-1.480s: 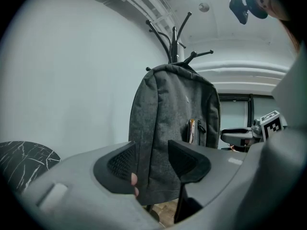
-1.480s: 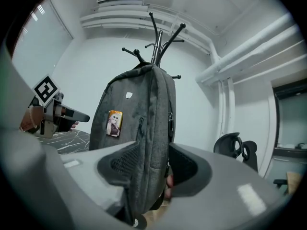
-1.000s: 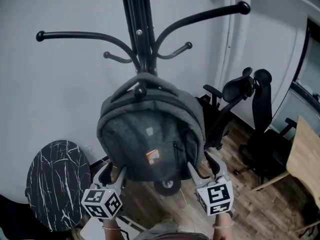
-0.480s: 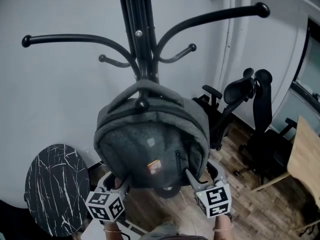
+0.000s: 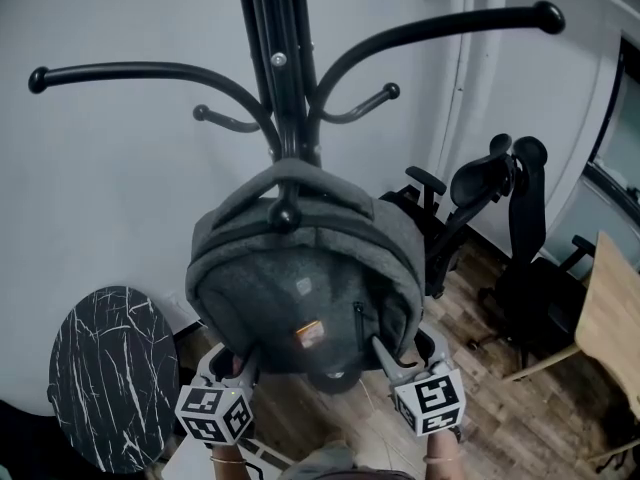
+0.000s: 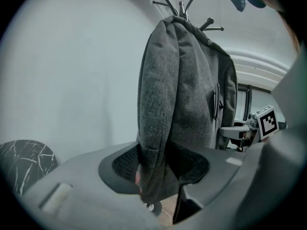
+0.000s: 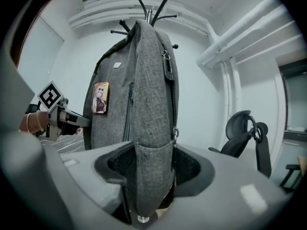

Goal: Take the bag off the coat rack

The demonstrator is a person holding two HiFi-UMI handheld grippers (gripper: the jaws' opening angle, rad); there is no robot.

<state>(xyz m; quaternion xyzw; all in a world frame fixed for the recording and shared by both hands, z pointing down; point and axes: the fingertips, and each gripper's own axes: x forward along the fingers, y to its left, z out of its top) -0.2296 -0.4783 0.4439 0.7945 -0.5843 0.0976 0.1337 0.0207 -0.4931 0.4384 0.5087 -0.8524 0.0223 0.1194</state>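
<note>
A grey backpack (image 5: 300,288) hangs by its top loop from a hook of the black coat rack (image 5: 285,78). My left gripper (image 5: 240,360) is at the bag's lower left corner. Its jaws have just been closing, and in the left gripper view (image 6: 153,169) the bag's (image 6: 182,90) side seam is pinched between the pads. My right gripper (image 5: 395,353) is at the lower right corner. Its jaws have also just been closing. In the right gripper view (image 7: 151,171) the bag's (image 7: 144,104) side pocket hangs between them with thin dark gaps on both sides.
A round black marble-look table (image 5: 110,368) stands low at the left. Black office chairs (image 5: 500,198) stand to the right by the wall, and a wooden tabletop (image 5: 610,318) juts in at the right edge. The rack's other hooks spread above the bag, with wooden floor below.
Both grippers have sunk slightly along the bag's lower corners. The left jaws have narrowed onto the bag's side. The bag still hangs on its hook.
</note>
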